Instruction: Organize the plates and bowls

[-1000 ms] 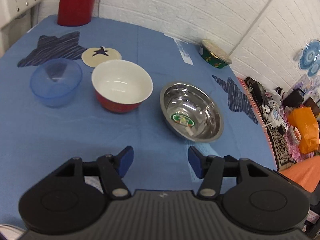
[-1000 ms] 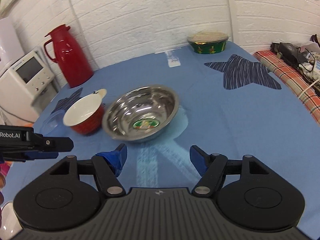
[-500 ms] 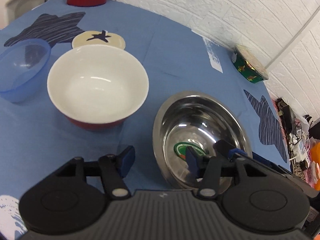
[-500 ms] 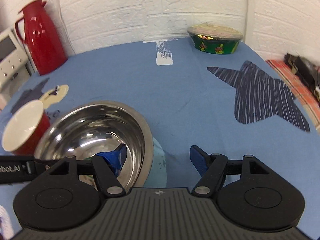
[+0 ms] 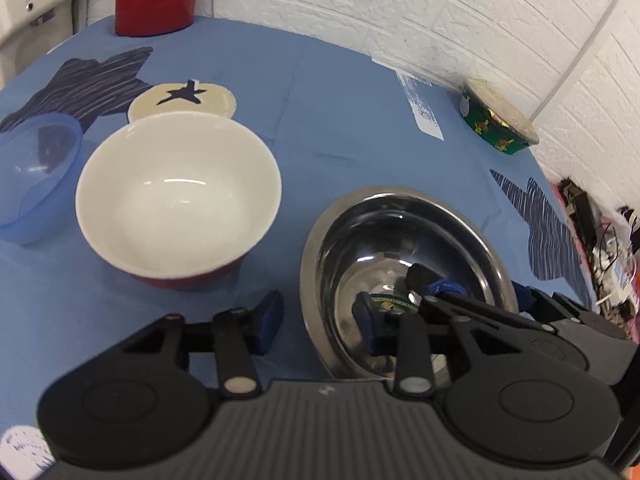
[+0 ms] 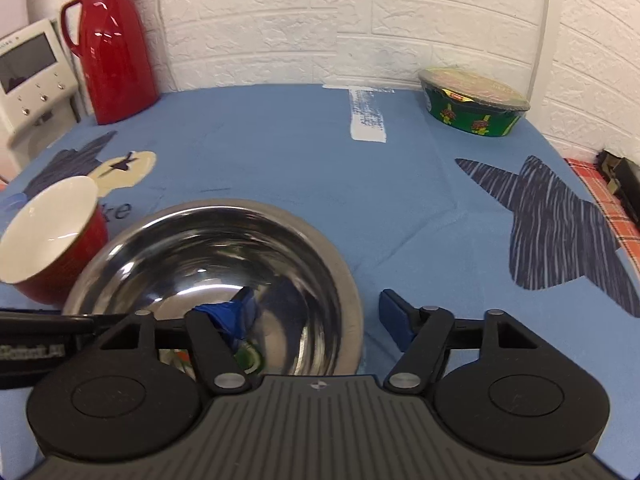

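Steel bowl (image 5: 404, 264) stood on the blue tabletop (image 5: 340, 128), and both claws straddled its rim. The left claw (image 5: 318, 322) was released, one fingertip inside the steel bowl and one outside. The right claw (image 6: 320, 316) was also spread wide, its left fingertip inside the steel bowl. Just beside the steel bowl stood a red bowl (image 5: 178, 200), and beyond that a blue plastic bowl (image 5: 34, 176). Far behind the steel bowl stood a red jug (image 6: 114, 44).
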Demonstrator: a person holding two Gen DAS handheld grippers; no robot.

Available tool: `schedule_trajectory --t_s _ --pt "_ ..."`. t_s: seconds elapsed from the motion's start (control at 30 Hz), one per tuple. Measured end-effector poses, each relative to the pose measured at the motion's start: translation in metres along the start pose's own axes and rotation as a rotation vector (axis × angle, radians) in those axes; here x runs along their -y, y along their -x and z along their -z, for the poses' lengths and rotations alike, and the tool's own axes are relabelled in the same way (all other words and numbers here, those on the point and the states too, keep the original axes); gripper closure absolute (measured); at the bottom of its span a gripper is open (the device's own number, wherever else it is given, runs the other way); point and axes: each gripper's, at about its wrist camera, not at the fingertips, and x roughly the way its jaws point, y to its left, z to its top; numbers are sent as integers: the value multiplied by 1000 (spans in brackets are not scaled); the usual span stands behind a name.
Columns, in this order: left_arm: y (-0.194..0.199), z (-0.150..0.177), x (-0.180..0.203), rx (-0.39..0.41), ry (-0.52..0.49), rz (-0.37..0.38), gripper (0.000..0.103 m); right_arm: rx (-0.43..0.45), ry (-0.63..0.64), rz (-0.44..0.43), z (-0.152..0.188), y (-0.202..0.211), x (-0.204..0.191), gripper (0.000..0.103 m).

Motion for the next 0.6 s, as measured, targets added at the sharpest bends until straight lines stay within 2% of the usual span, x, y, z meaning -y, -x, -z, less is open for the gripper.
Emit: schedule_trajectory --t_s 0.03,0.13,0.27,0.33,0.6 --pt "-1 0 1 -15 -28 7 95 3 4 -32 2 3 -3 63" --pt "6 0 -5 -62 -70 52 95 -10 60 -31 11 16 -13 64" --pt "31 17 -13 -106 -109 90 95 -47 45 -68 28 44 -22 63" --pt "51 34 -18 -129 -124 119 95 -42 64 -70 43 69 -33 59" --pt "144 129 -47 -161 -210 180 94 1 118 -111 116 172 -80 57"
